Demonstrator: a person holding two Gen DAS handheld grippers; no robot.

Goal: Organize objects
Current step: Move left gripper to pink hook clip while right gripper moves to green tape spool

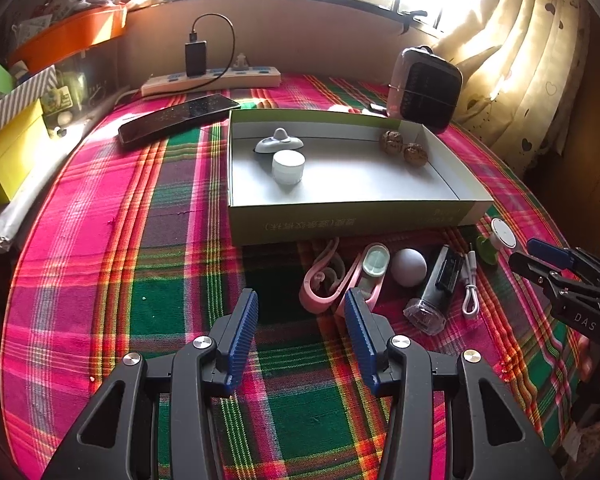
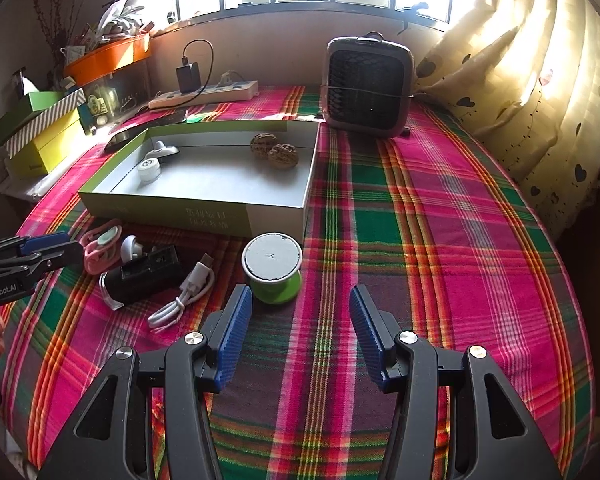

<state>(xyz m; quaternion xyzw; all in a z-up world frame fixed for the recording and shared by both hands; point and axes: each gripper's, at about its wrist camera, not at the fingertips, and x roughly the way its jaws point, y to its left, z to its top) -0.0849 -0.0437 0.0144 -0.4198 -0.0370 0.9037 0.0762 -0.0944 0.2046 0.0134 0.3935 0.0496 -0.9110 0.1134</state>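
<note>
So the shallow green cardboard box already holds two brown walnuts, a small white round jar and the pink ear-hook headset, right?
Not quite. The shallow green cardboard box does hold two brown walnuts and a small white round jar, but the pink ear-hook headset lies outside it, on the plaid cloth in front of the box's near wall. The left wrist view shows this.

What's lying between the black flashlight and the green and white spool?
A coiled white USB cable lies on the cloth between the black flashlight and the green and white spool, clearest in the right wrist view.

plaid tablecloth (image 2: 440, 240) | box (image 2: 204, 216), heater (image 2: 366, 88), cable (image 2: 184, 296)
</note>
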